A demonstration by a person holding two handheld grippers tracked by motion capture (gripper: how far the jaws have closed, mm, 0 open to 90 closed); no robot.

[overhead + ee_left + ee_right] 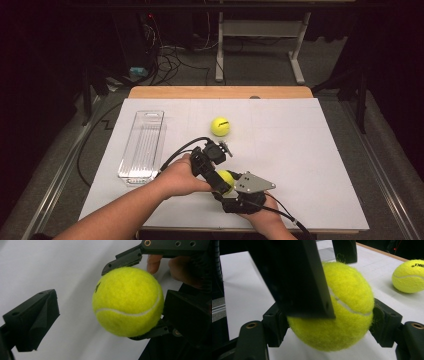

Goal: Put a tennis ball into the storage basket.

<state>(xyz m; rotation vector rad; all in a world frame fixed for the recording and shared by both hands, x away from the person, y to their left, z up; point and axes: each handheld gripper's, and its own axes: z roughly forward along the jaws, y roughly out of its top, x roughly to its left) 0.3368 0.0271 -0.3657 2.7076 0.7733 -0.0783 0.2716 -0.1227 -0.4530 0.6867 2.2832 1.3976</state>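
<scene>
A yellow tennis ball [225, 179] sits low over the white table near its front edge. My right gripper [231, 187] comes in from the front and is shut on it. In the right gripper view its two jaws press the ball [347, 290] from left and right. My left gripper [215, 167] reaches in from the left and is open. In the left gripper view its jaws straddle the same ball [127, 302]: the right one is at the ball's side, the left one stands well apart. A second tennis ball [220, 126] lies free farther back.
A clear plastic tray [142, 145] lies lengthwise at the left of the white sheet [300, 150]. The second ball [409, 276] rests on the sheet at the right of the right gripper view. Black cables trail from both grippers.
</scene>
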